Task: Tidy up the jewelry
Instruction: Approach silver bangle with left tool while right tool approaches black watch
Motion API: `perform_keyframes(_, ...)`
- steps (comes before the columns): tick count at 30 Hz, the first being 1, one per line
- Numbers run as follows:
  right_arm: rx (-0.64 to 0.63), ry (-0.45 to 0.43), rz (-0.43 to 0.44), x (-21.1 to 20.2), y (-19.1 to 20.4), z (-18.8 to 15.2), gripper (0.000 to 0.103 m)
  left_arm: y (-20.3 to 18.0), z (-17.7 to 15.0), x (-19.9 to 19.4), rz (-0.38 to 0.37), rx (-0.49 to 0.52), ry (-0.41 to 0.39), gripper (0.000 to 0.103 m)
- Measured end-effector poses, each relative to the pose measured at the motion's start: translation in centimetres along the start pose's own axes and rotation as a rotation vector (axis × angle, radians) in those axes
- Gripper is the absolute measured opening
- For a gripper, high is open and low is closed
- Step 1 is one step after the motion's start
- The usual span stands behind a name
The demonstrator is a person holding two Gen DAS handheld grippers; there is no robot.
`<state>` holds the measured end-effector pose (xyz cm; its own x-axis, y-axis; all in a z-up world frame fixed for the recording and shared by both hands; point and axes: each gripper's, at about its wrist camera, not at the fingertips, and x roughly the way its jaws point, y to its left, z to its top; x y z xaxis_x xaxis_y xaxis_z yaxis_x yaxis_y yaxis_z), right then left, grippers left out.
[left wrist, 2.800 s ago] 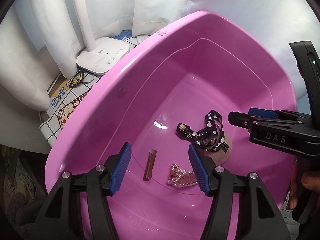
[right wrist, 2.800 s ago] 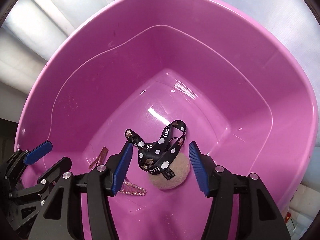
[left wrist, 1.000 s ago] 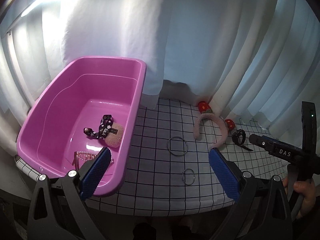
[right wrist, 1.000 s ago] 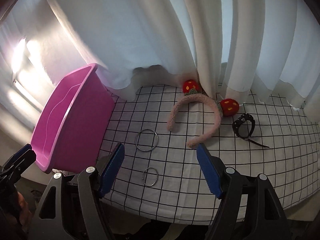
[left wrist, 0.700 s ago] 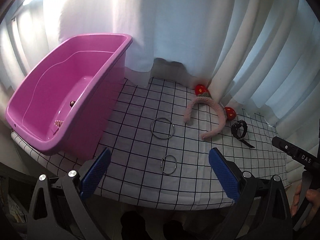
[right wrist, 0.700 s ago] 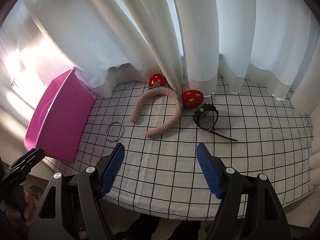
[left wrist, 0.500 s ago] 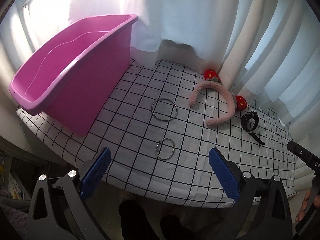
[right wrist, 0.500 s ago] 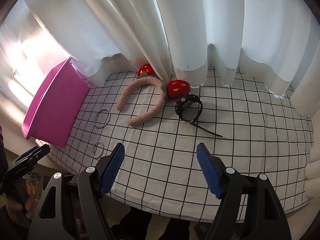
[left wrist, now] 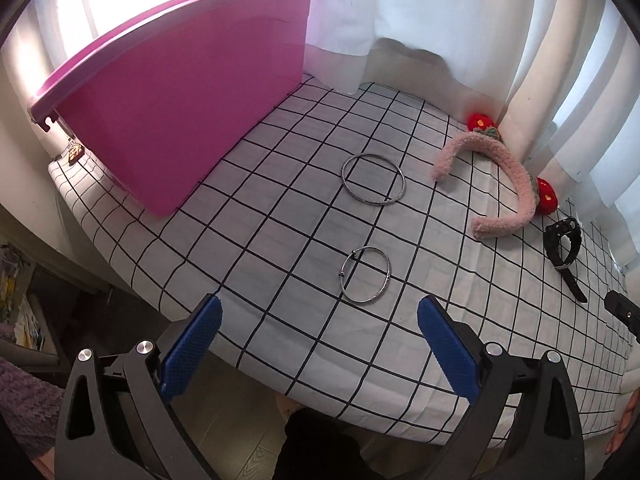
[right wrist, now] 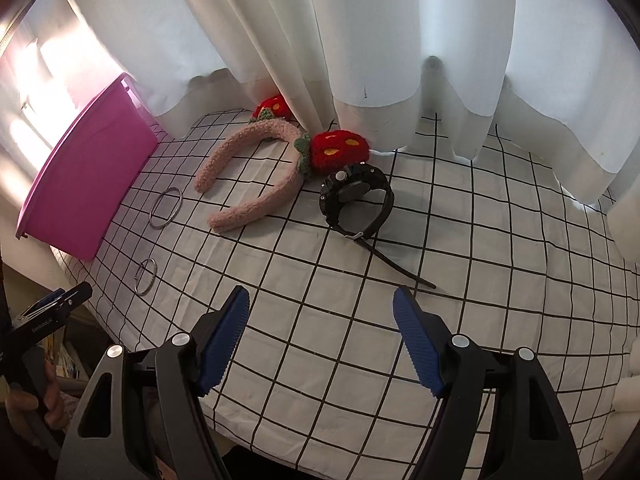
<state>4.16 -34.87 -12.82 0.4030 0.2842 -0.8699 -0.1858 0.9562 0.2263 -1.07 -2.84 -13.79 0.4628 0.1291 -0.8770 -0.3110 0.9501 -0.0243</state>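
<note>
A small metal bangle (left wrist: 365,275) lies on the checked cloth just ahead of my open, empty left gripper (left wrist: 320,344). A larger metal ring (left wrist: 373,183) lies beyond it. A pink fuzzy headband (left wrist: 500,176) with red strawberries and a black watch (left wrist: 565,240) lie to the right. My right gripper (right wrist: 322,340) is open and empty, with the black watch (right wrist: 357,201) ahead of it and the headband (right wrist: 256,168) further left. The pink tub (left wrist: 180,92) stands at the left; its inside is hidden.
White curtains (right wrist: 360,40) hang along the back of the table. The table's front edge (left wrist: 280,372) runs just before the left gripper. The other gripper shows at the left edge of the right wrist view (right wrist: 48,312). A small trinket (left wrist: 75,153) lies beside the tub.
Both grippers have left the tub, opened wider and come down toward the table. The left one now faces the small bangle, the right one the black watch.
</note>
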Motion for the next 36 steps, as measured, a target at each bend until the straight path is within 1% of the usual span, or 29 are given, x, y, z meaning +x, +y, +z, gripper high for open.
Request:
perform_keyframes(5,-0.02,-0.026,-0.015,2.7,-0.3,0.5,0.071,-1.0,-0.8,3.7,-0.028,-0.012,0.007,0.096)
perform_keyframes(8,-0.019,-0.061,-0.007,3.7,-0.8,0.9,0.071,-1.9,-0.9,5.4,-0.017,0.014,-0.015,0.096)
perform_keyframes(11,-0.041,-0.091,-0.02,4.6,-1.4,1.3,0.071,-2.6,-0.8,6.5,-0.014,0.023,-0.039,0.096)
perform_keyframes(16,-0.057,-0.065,-0.049,6.6,-2.4,1.9,0.071,-3.1,-0.4,7.4,-0.014,0.024,-0.035,0.096)
perform_keyframes(18,-0.058,-0.04,-0.067,7.6,-2.6,2.2,0.071,-3.4,-0.3,7.5,-0.008,0.038,-0.038,0.096)
perform_keyframes(21,-0.059,-0.041,-0.074,8.4,-2.7,2.3,0.071,-3.7,-0.2,7.8,-0.001,0.05,-0.037,0.096)
perform_keyframes(24,-0.065,-0.032,-0.105,9.3,-2.5,2.7,0.071,-3.9,-0.1,8.2,0.0,0.048,-0.029,0.096)
perform_keyframes(26,-0.057,-0.031,-0.102,9.8,-2.6,2.9,0.071,-3.9,0.0,8.6,0.001,0.043,-0.019,0.096)
perform_keyframes(29,-0.063,-0.031,-0.121,10.3,-2.5,3.3,0.071,-4.1,0.0,8.8,0.01,0.043,-0.014,0.097)
perform_keyframes(31,-0.071,-0.033,-0.13,10.5,-2.3,3.6,0.073,-4.1,0.0,8.9,0.012,0.048,-0.019,0.098)
perform_keyframes(33,-0.08,-0.038,-0.143,10.9,-2.1,3.7,0.077,-4.1,0.0,8.9,0.014,0.048,-0.026,0.098)
perform_keyframes(35,-0.114,-0.032,-0.174,11.5,-1.5,3.9,0.084,-4.1,0.0,9.0,0.017,0.044,-0.037,0.098)
perform_keyframes(36,-0.129,-0.037,-0.182,11.7,-1.1,4.0,0.085,-4.1,0.0,9.0,0.017,0.041,-0.044,0.098)
